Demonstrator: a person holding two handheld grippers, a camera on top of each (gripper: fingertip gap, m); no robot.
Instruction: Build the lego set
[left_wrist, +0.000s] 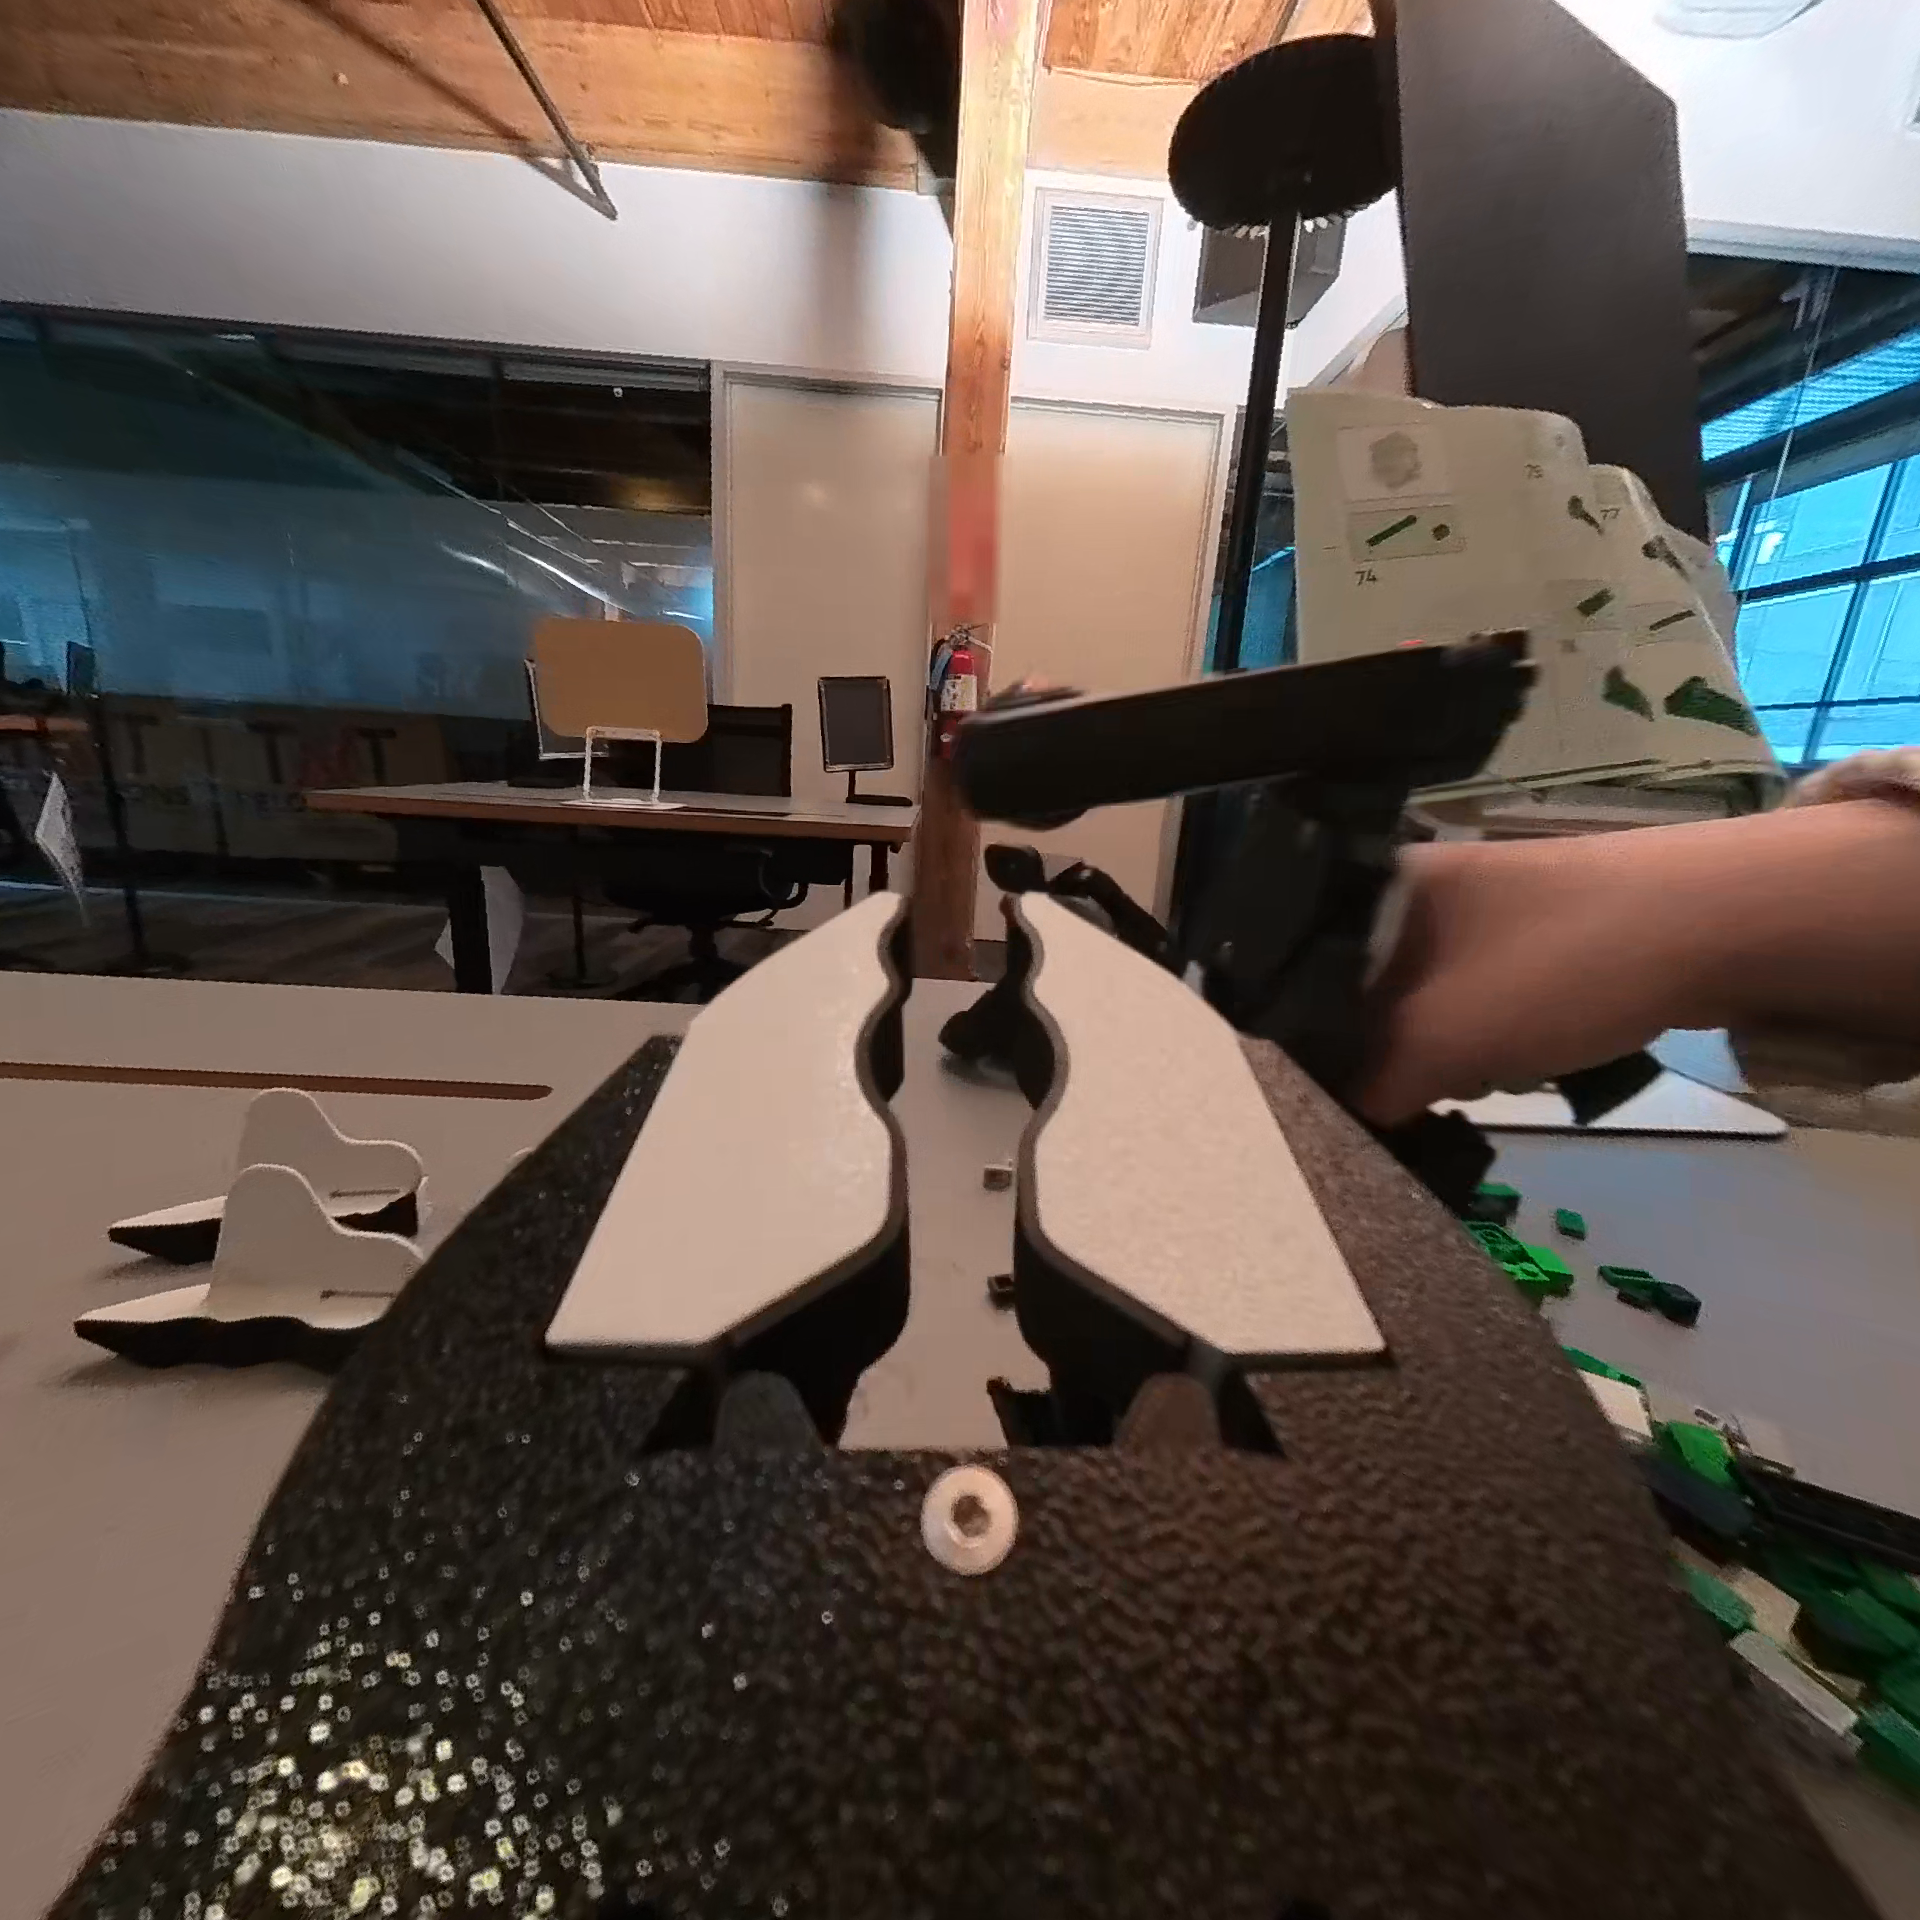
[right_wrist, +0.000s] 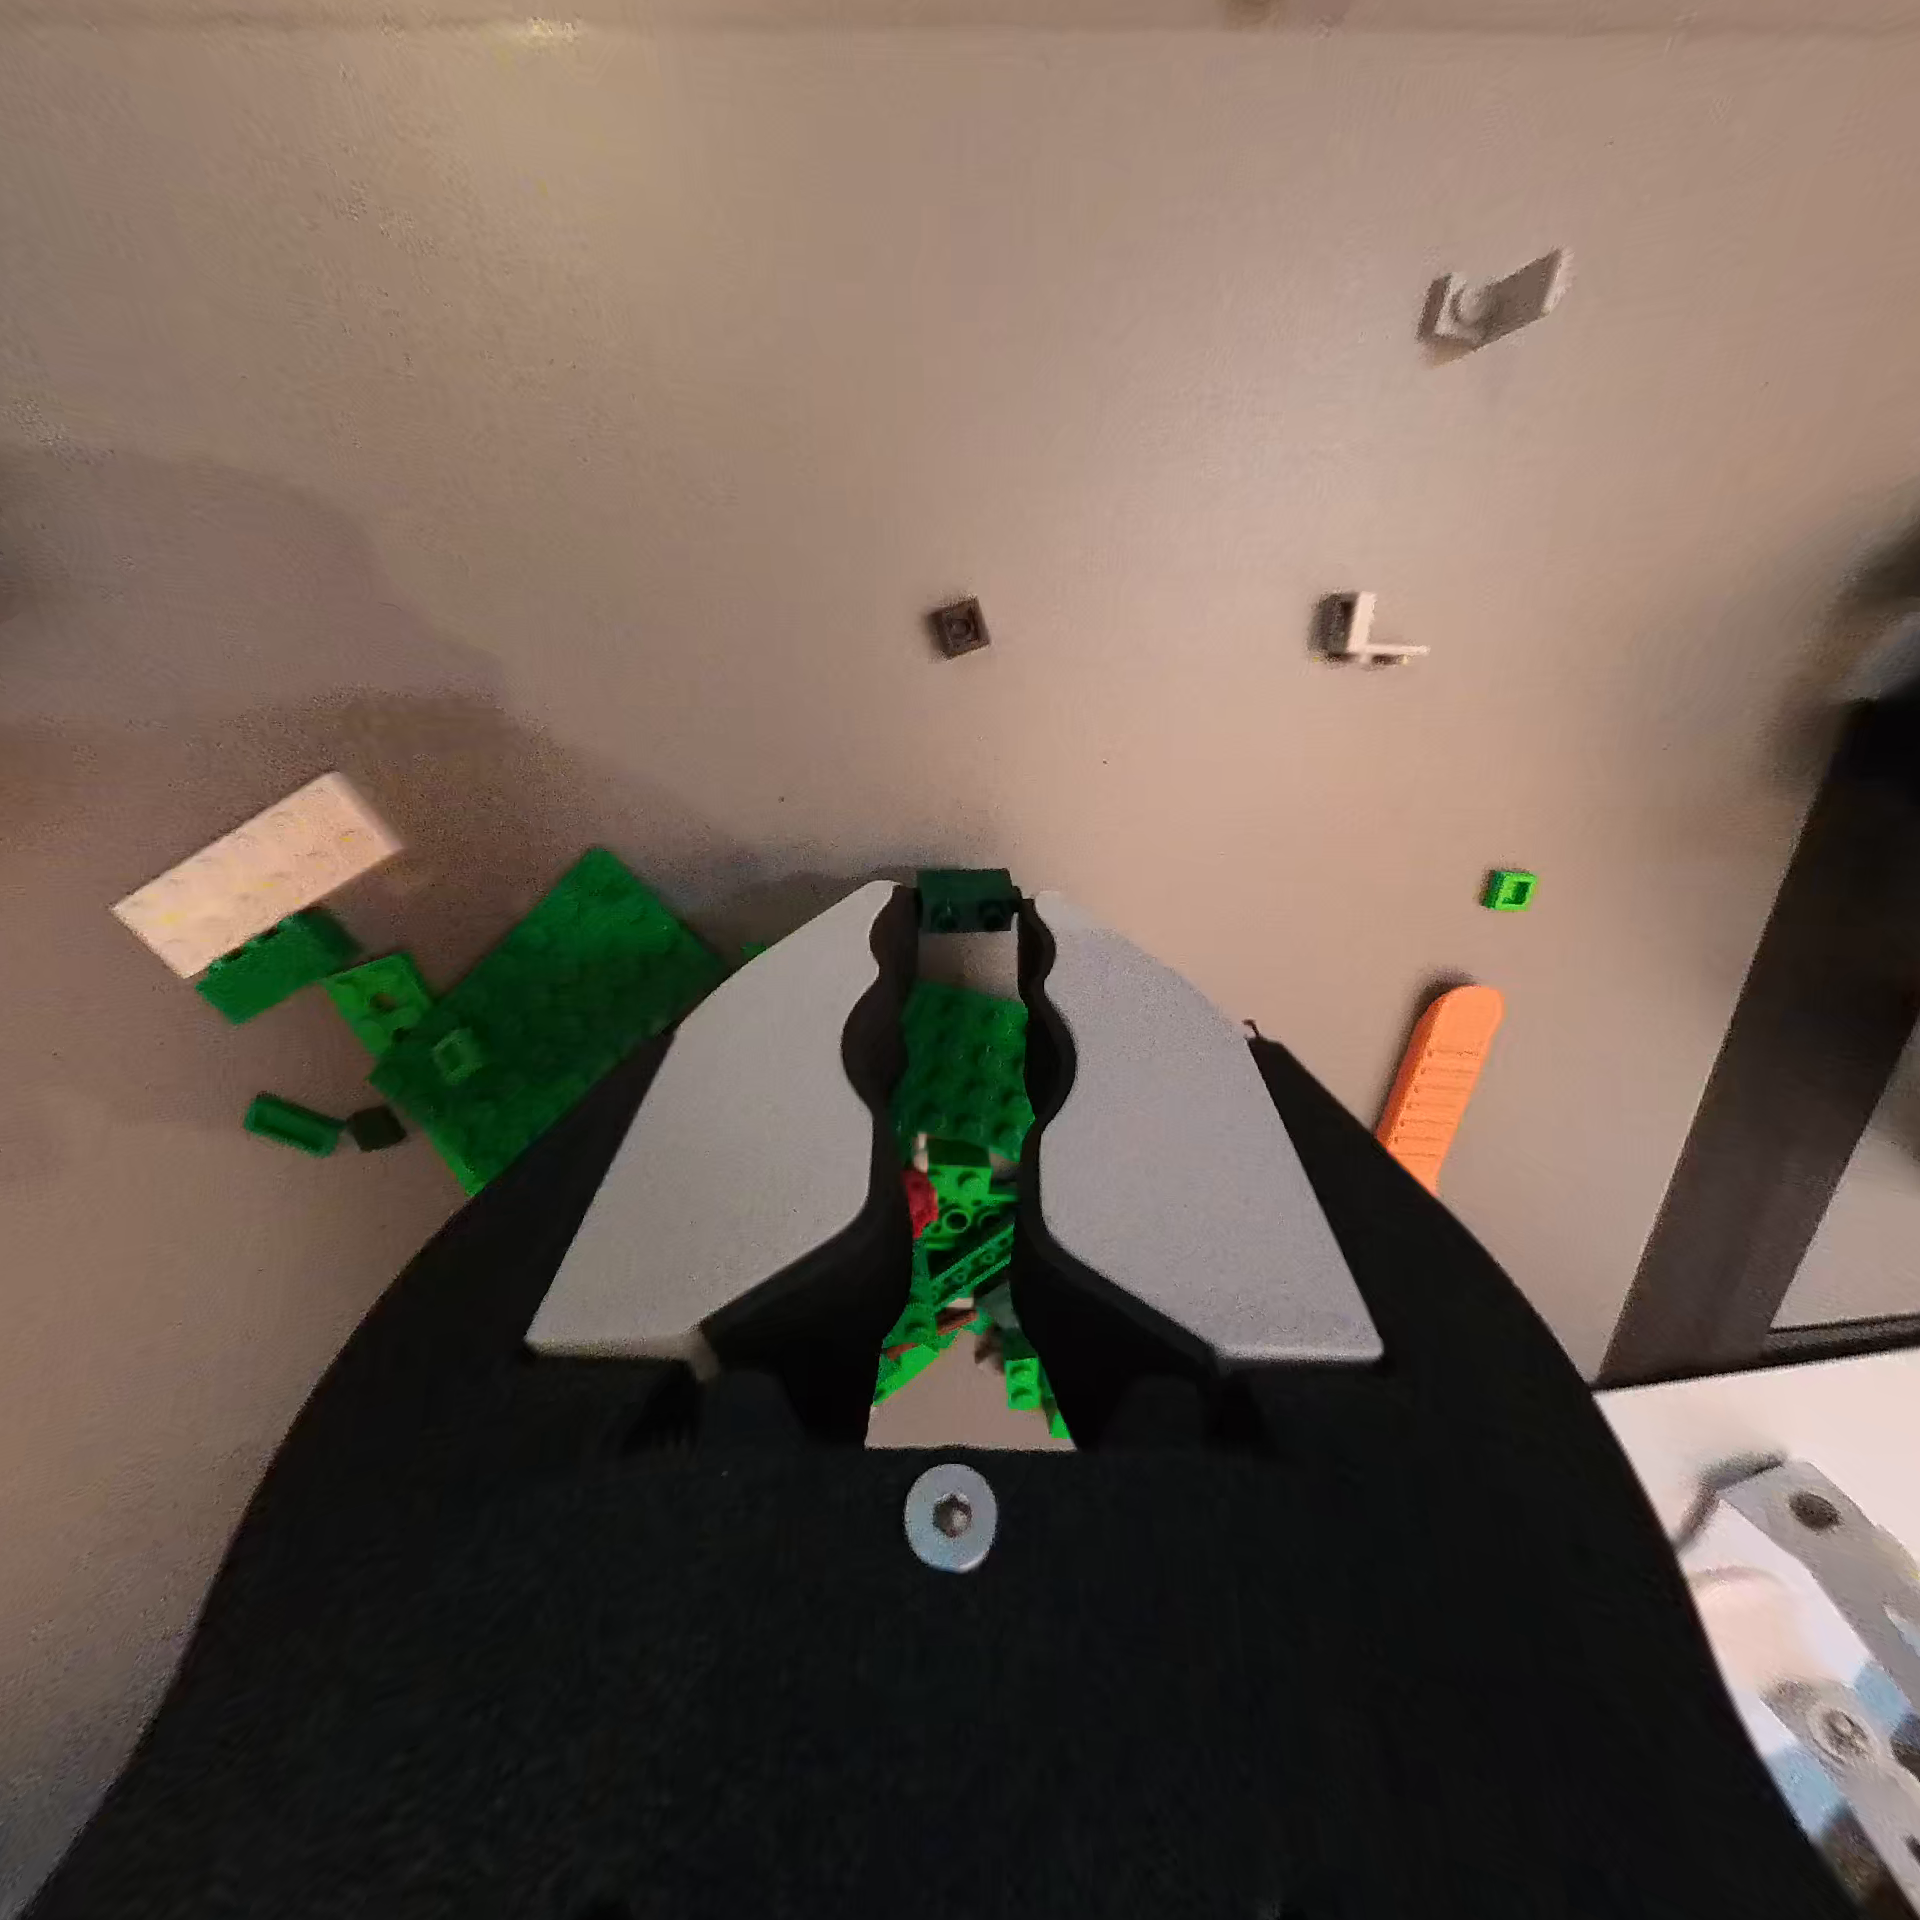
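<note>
My right gripper is shut on a small dark green brick, pinched between its fingertips above a heap of green pieces. A large green plate lies to its left. My left gripper hovers above the table with its jaws a little apart and nothing between them. In the left wrist view a hand holds the right gripper's black body just beyond my left fingertips. Loose green bricks lie to the right.
An open instruction booklet stands at the back right. Two white finger-shaped parts sit on the left. A white brick, an orange brick separator, a dark grey stud piece, a white bracket and a black stand leg are on the table. The gap from one gripper's tips to the other's is roughly 15 cm. To the large green plate: right tips about 7 cm, left tips about 15 cm.
</note>
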